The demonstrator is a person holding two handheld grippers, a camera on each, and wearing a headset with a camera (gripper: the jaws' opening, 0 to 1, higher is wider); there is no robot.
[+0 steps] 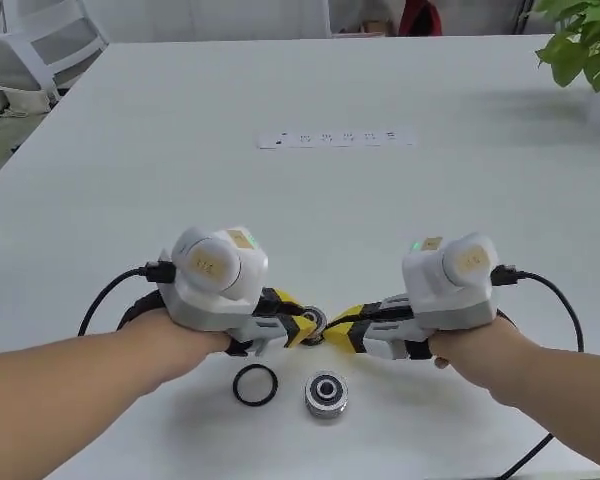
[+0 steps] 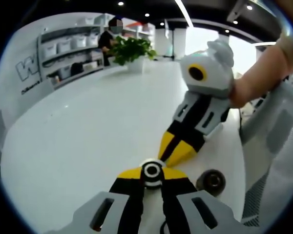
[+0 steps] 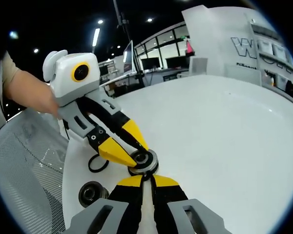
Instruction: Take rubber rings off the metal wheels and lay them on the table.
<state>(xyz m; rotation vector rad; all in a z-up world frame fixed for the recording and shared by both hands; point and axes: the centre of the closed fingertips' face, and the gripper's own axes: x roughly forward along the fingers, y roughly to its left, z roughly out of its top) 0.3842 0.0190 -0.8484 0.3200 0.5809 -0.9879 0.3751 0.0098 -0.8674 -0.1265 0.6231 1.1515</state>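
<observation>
Nearest, a black rubber ring (image 1: 255,385) and a round metal wheel (image 1: 326,393) lie on the white table (image 1: 180,180), just before a gripped silver wheel (image 1: 313,321). The left gripper (image 1: 300,328) clamps that wheel in its fingers; the right gripper (image 1: 331,325) pinches its rim with narrow fingers. Far beyond it lies a white power strip (image 1: 335,138).

Both tools read alike to me: the left gripper (image 1: 298,328) and the right gripper (image 1: 332,325) have white and pale grey bodies, black jaws and yellow tips, each with a tan label patch on top. The metal wheel (image 1: 313,322) between them is silver with a black band. My table (image 1: 280,220) is plain white. On it the loose rubber ring (image 1: 255,385) is black, and the second wheel (image 1: 326,392) is shiny silver with a dark inner ring. The cable (image 1: 105,295) is black, the power strip (image 1: 337,138) white, the plant (image 1: 580,45) green.
</observation>
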